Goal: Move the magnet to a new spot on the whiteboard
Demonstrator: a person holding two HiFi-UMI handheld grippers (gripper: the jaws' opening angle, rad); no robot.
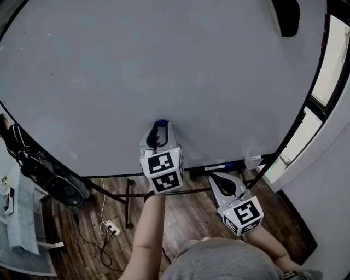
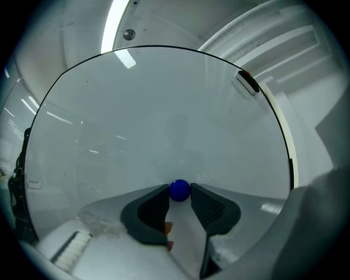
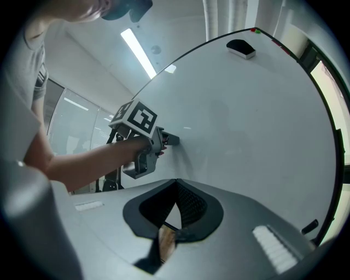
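A small blue round magnet (image 2: 179,190) sits low on the whiteboard (image 2: 164,120), and only its top (image 1: 161,122) shows in the head view. My left gripper (image 2: 179,192) points straight at the board, and both its dark pads touch the magnet's sides. From the right gripper view, the left gripper (image 3: 170,140) has its tips against the whiteboard (image 3: 246,120). My right gripper (image 3: 176,185) is held lower and to the right (image 1: 214,177), off the board, with its jaws together and nothing between them.
A black eraser (image 1: 287,16) clings to the board's upper right corner. A marker lies in the tray (image 1: 216,167) under the board. The stand's legs (image 1: 128,202) and a power strip (image 1: 112,225) are on the wood floor. A window (image 1: 333,60) runs along the right.
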